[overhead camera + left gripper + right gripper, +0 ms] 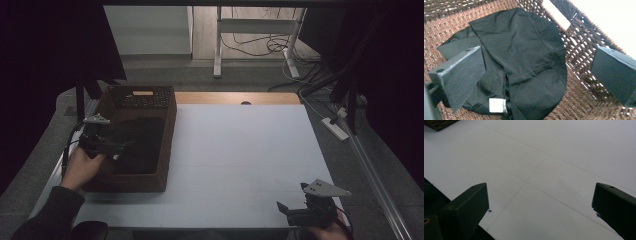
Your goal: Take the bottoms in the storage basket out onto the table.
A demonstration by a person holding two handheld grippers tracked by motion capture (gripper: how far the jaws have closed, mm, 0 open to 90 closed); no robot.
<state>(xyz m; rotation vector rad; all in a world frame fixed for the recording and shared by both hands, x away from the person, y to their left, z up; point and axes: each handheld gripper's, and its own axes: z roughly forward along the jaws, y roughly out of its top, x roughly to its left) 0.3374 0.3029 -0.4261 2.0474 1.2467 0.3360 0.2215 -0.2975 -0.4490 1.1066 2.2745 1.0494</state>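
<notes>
1. A brown woven basket [167, 125] is placed at the left edge of the table [240, 160], reaching toward the far left corner.
2. A black cloth [524, 57] is laid crumpled on the bottom of the basket, and a small white label [496, 105] is seen on its near part.
3. The left hand-held gripper [112, 146] is held over the left rim of the basket, above the cloth; in the left gripper view its jaws are seen wide apart, and nothing is gripped between them.
4. The right hand-held gripper [287, 210] is held at the near right corner of the table, well apart from the basket.
5. In the right gripper view its jaws are also spread wide over the bare white surface, and nothing is held.
</notes>
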